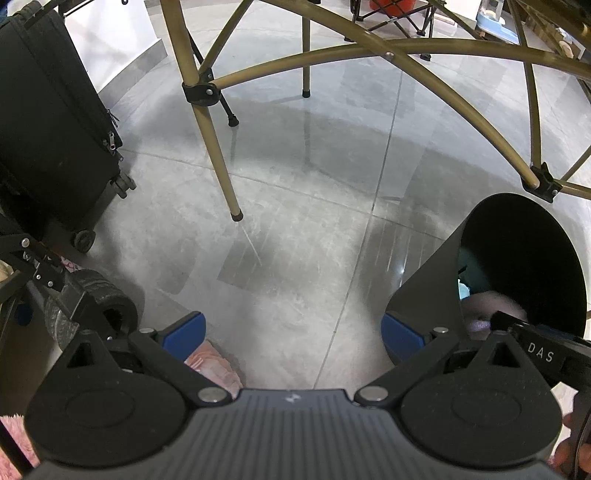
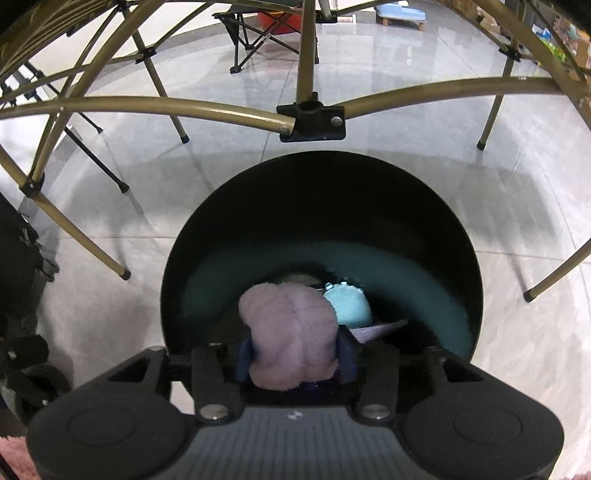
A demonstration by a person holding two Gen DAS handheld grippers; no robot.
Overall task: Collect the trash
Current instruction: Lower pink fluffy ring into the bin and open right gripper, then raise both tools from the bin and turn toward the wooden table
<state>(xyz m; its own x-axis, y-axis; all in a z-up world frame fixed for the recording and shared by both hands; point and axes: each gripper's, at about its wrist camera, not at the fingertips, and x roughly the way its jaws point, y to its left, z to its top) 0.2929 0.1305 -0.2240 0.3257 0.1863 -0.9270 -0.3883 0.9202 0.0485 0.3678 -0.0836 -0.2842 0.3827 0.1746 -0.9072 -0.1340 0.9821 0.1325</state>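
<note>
A black round bin (image 2: 321, 184) stands on the grey tiled floor, and it also shows at the right in the left wrist view as the bin (image 1: 524, 240). My right gripper (image 2: 295, 356) hangs over the bin's mouth with a pale pink fluffy piece (image 2: 291, 328) between its blue fingers (image 2: 243, 356). The jaws stand partly apart and do not visibly squeeze it. A teal item (image 2: 349, 306) lies deeper in the bin. My left gripper (image 1: 293, 328) is open wide over bare floor, left of the bin, with nothing between its fingers.
Gold folding-table legs (image 1: 218, 147) and crossbars (image 2: 184, 107) arch over the bin. A black suitcase (image 1: 55, 122) stands at the left, with a black roller-like object (image 1: 107, 302) below it. A pink slipper (image 1: 214, 365) lies near my left gripper. A folding chair (image 2: 258, 33) stands far back.
</note>
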